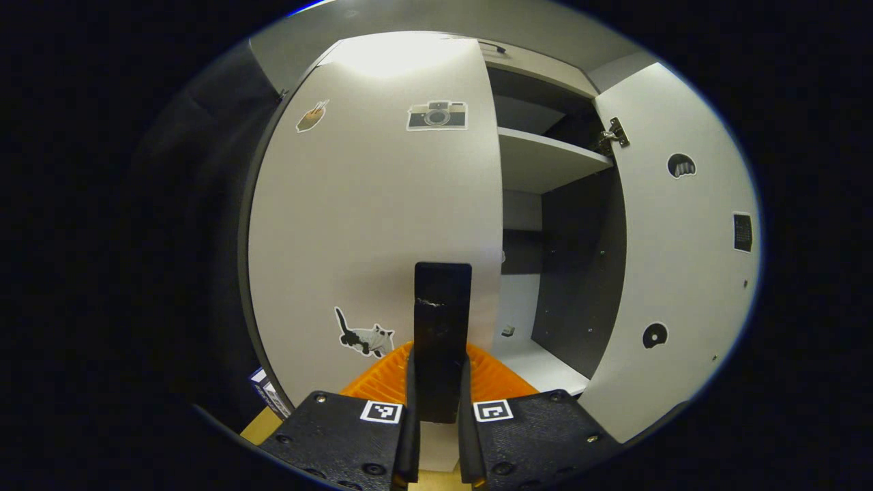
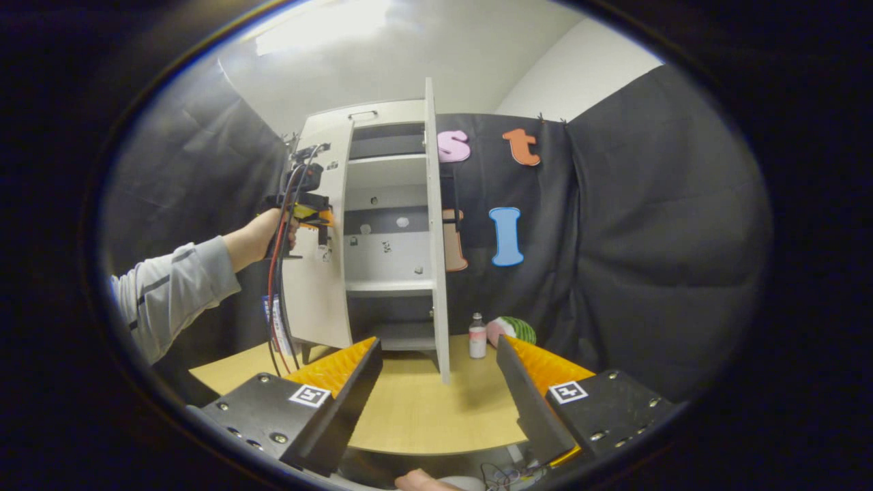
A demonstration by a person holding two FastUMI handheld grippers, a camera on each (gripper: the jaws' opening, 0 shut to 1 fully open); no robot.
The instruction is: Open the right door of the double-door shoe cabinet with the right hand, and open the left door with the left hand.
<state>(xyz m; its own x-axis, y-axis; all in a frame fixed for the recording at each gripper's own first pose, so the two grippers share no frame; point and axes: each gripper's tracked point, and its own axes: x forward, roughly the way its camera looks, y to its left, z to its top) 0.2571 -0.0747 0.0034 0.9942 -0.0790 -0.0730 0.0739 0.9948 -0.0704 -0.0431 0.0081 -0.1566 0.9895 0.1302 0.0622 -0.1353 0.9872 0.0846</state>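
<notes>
The white shoe cabinet (image 2: pixel 385 170) stands at the back of a wooden table. Its right door (image 2: pixel 436 239) is swung wide open and seen edge-on; in the left gripper view its inner face (image 1: pixel 682 259) with a hinge is at the right. The left door (image 1: pixel 368 218), with several stickers, looks partly swung out. My left gripper (image 1: pixel 440 368) is shut on that door's black upright handle (image 1: pixel 442 300). In the right gripper view, a hand (image 2: pixel 262 235) holds this left gripper (image 2: pixel 320 218) against the left door (image 2: pixel 317 300). My right gripper (image 2: pixel 438 344) is open, well back from the cabinet, holding nothing.
Inside the cabinet are white shelves (image 1: pixel 545 160) and a dark back wall. On the table (image 2: pixel 423 409), right of the open door, stand a small bottle (image 2: pixel 477 337) and a green striped ball (image 2: pixel 515 331). A grey sleeve (image 2: pixel 170 286) reaches in from the left.
</notes>
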